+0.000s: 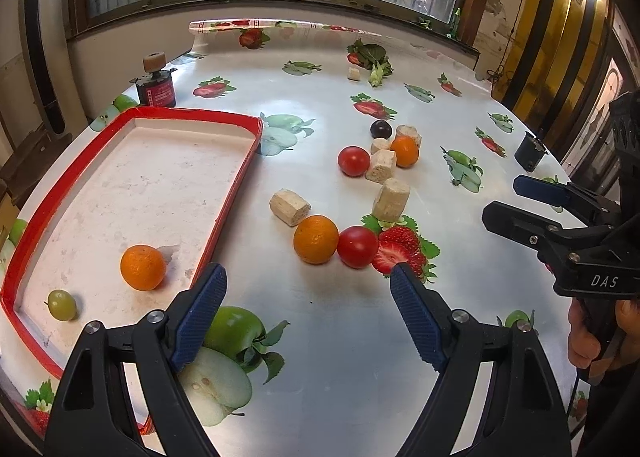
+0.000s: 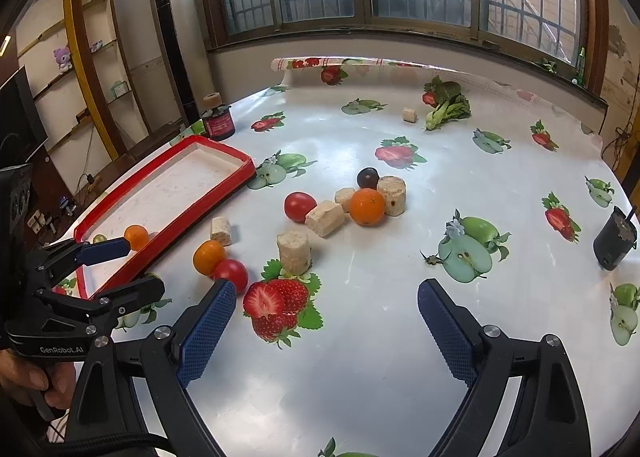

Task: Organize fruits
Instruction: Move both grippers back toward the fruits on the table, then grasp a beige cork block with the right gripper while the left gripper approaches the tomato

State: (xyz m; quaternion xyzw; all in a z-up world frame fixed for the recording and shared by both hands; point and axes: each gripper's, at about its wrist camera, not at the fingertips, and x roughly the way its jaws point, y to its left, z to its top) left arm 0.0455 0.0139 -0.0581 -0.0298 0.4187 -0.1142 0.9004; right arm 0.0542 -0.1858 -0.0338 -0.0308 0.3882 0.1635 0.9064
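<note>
A red-rimmed tray point(image 1: 236, 185) on the left holds an orange point(image 1: 143, 267) and a green grape point(image 1: 62, 304). On the table beside it, an orange point(image 1: 316, 239) touches a tomato point(image 1: 357, 246). Farther back lie another tomato point(image 1: 353, 161), an orange point(image 1: 405, 151) and a dark plum point(image 1: 381, 129). My left gripper point(image 1: 306, 273) is open just short of the near orange, nothing between its fingers. My right gripper point(image 2: 327, 287) hovers open over a printed strawberry, the near tomato point(image 2: 232, 273) by its left finger. Each gripper shows in the other's view: right gripper point(image 1: 502, 199), left gripper point(image 2: 142, 267).
Several beige cork-like blocks point(image 1: 290, 207) lie among the fruit. A leafy green point(image 1: 374, 59) sits at the far side, a dark jar point(image 1: 156, 91) behind the tray and a black cup point(image 1: 530, 153) at the right edge. A hand point(image 1: 588, 331) holds the right gripper.
</note>
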